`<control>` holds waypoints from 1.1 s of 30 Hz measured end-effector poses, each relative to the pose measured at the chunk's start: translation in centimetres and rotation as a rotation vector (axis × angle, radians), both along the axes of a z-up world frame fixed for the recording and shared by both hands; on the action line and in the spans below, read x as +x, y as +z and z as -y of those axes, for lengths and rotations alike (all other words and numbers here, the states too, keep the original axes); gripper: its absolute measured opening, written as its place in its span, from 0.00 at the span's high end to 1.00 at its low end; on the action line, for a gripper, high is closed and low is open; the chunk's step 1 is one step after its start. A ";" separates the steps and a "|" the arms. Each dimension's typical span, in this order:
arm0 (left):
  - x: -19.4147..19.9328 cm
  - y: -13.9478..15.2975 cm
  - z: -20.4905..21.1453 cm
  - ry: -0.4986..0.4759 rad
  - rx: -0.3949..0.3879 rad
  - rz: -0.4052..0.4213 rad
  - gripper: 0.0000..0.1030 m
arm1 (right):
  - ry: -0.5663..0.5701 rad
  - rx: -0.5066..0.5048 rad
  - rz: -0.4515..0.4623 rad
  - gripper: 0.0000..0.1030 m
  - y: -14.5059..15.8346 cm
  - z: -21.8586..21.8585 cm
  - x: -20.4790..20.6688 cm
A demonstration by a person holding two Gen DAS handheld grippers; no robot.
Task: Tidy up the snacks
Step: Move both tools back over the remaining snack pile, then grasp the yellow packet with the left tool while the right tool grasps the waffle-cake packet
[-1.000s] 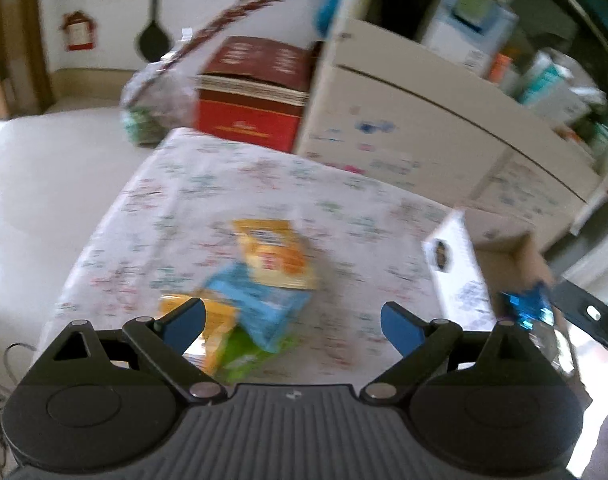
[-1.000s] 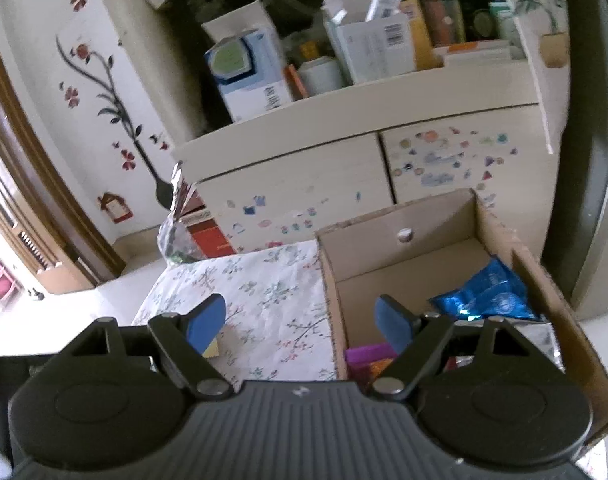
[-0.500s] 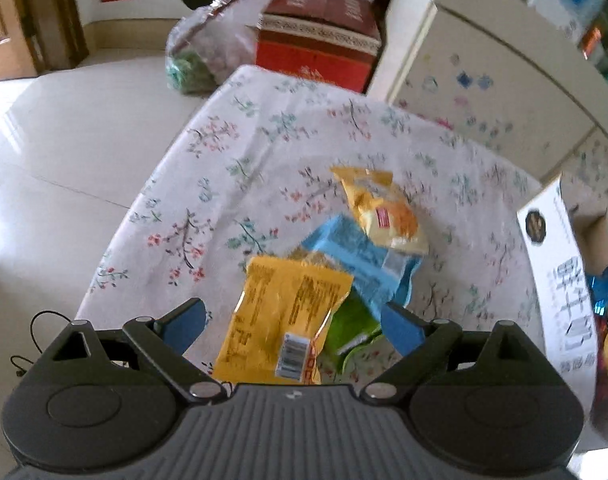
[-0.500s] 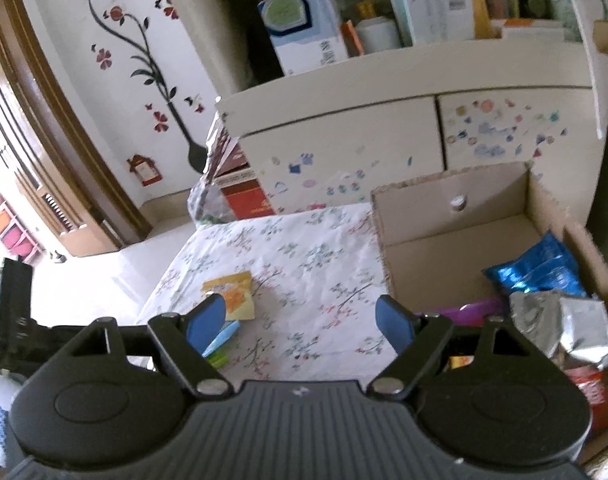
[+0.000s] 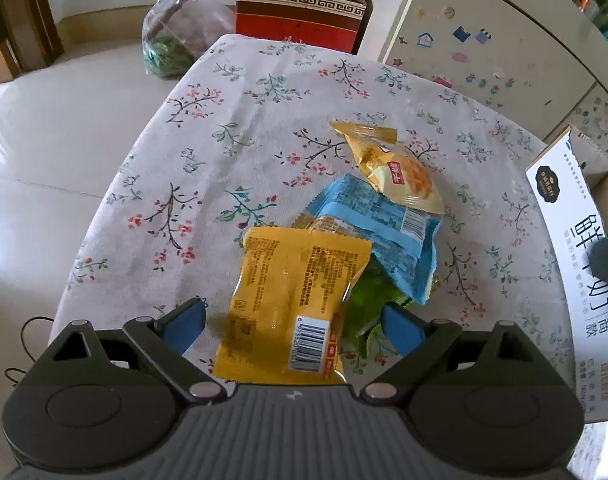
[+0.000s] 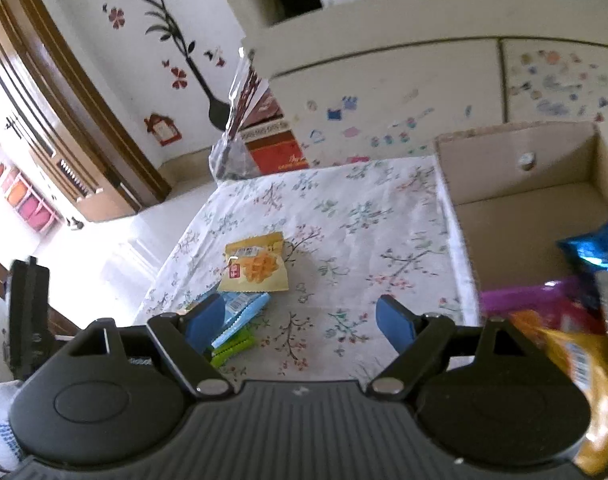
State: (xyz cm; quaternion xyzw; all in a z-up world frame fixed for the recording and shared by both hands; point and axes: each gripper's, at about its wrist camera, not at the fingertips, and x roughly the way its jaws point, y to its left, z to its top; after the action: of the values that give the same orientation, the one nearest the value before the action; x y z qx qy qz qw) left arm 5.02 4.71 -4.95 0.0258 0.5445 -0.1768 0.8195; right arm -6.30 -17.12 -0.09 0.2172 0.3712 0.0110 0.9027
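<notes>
A pile of snack packets lies on the floral tablecloth (image 5: 208, 152). A yellow packet (image 5: 292, 296) lies nearest, between the blue fingers of my open left gripper (image 5: 294, 326). Behind it lie a light blue packet (image 5: 379, 232), a green packet (image 5: 367, 300) and a small golden packet (image 5: 395, 172). My right gripper (image 6: 300, 322) is open and empty above the table, with the golden packet (image 6: 256, 268) and the blue packet (image 6: 240, 308) ahead on its left. The cardboard box (image 6: 515, 184) on the right holds several snack bags, among them a shiny blue one (image 6: 599, 248).
The box's white printed side (image 5: 563, 240) stands at the right table edge. A red carton (image 5: 300, 4) and a clear plastic bag (image 5: 176, 32) stand on the floor beyond the table. A cream cabinet (image 6: 403, 92) with stickers is behind. Tiled floor lies to the left.
My left gripper has come down and forward over the pile, so the yellow packet now lies between its fingers. My right gripper has swung left, away from the box toward the table.
</notes>
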 end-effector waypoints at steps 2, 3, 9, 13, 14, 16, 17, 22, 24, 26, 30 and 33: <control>0.2 -0.1 0.0 0.000 -0.010 -0.006 0.05 | 0.010 -0.008 -0.010 0.19 -0.6 -0.5 1.3; 0.2 -0.1 0.0 0.000 -0.013 -0.009 0.05 | 0.013 -0.006 -0.012 0.19 -0.8 -0.7 1.8; 0.1 -0.2 0.1 -0.026 -0.022 -0.007 0.03 | 0.045 -0.006 -0.019 0.19 -2.5 -2.2 5.8; 0.1 -0.2 0.1 -0.037 -0.025 -0.007 0.02 | 0.062 -0.017 -0.015 0.19 -3.4 -3.2 8.0; 0.2 -0.2 0.1 -0.036 -0.029 -0.009 0.02 | 0.061 -0.019 -0.015 0.19 -3.6 -3.4 8.5; 0.3 -0.2 0.0 -0.033 -0.032 -0.013 0.01 | 0.055 -0.016 -0.016 0.15 -4.1 -3.6 9.5; 0.3 -0.3 0.0 -0.032 -0.029 -0.016 0.00 | 0.054 -0.014 -0.016 0.15 -4.3 -3.7 9.9; 0.2 -0.6 0.4 -0.059 0.017 0.015 0.00 | 0.063 -0.047 -0.021 0.15 -4.9 -4.5 11.6; 0.2 -0.7 0.5 -0.062 0.025 0.024 0.00 | 0.072 -0.071 -0.031 0.15 -5.2 -5.0 12.1; 0.2 -0.7 0.7 -0.056 0.034 0.015 0.00 | 0.082 -0.088 -0.045 0.15 -5.7 -5.6 12.6; 0.0 -0.9 1.3 -0.073 0.078 0.022 0.00 | 0.099 -0.158 -0.049 0.15 -6.1 -6.9 12.7; -0.3 -1.1 1.5 -0.087 0.092 0.047 0.00 | 0.117 -0.178 -0.047 0.37 -5.8 -7.3 12.3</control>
State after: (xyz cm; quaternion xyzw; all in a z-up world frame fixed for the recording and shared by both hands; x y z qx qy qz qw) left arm 4.70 3.23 -6.07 0.0912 0.5310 -0.1866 0.8215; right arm 6.00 -9.83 -5.87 0.1144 0.4036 0.0255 0.9074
